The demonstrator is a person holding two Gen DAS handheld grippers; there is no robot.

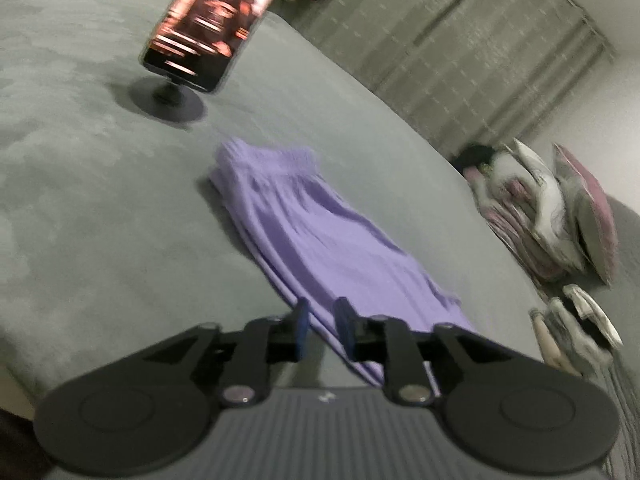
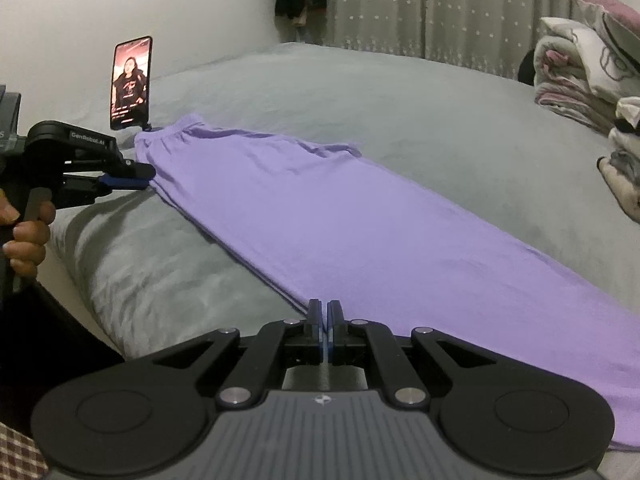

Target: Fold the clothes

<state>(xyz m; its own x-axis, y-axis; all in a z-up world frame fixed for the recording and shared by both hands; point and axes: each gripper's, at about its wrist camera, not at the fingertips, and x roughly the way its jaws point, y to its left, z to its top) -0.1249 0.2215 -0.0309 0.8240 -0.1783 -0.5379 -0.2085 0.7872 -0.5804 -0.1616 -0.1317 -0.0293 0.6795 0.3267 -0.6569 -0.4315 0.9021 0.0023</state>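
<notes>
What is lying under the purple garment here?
The purple garment lies flat on the grey bed cover, which shows all around it. Whether anything sits between cloth and cover is hidden.

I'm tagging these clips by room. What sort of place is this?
Most likely a home bedroom: a purple garment lies spread on a grey-covered bed, folded bedding and pillows are piled at its far side, and star-patterned curtains hang behind.

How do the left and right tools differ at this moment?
The left tool has its jaws slightly apart over the near edge of the purple garment; the right tool has its jaws shut at the garment's edge, whether on fabric I cannot tell. The left view is blurred, the right sharp. Both have blue pads.
</notes>
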